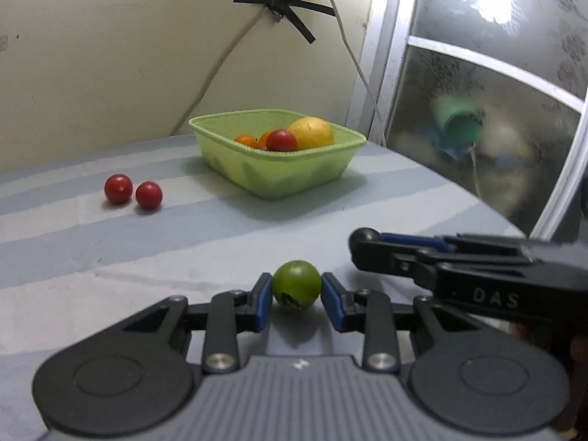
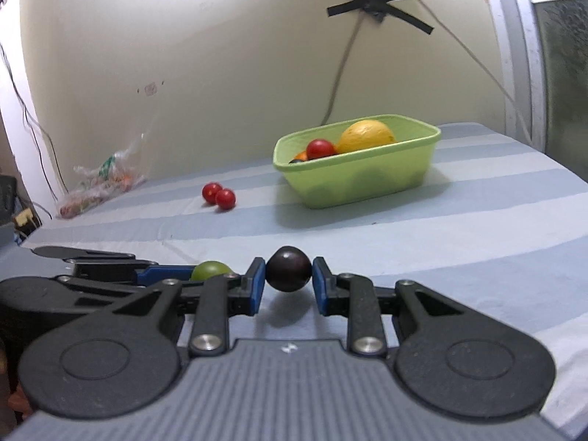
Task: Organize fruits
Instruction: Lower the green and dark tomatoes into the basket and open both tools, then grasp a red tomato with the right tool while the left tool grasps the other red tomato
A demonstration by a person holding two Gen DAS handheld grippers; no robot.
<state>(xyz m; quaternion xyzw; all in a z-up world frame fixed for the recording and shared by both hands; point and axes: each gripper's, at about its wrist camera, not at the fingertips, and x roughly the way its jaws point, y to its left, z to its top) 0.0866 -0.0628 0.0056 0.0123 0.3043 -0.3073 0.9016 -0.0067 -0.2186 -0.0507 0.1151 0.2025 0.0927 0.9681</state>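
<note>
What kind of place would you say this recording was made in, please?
Probably a room in a home, not a lab: the fruit sits on a striped bedsheet, a cable is fixed to the painted wall with black tape, and a frosted glass window and a plastic bag stand nearby.

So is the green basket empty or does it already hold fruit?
Partly filled. The basket holds a yellow fruit, a red tomato and something orange.
</note>
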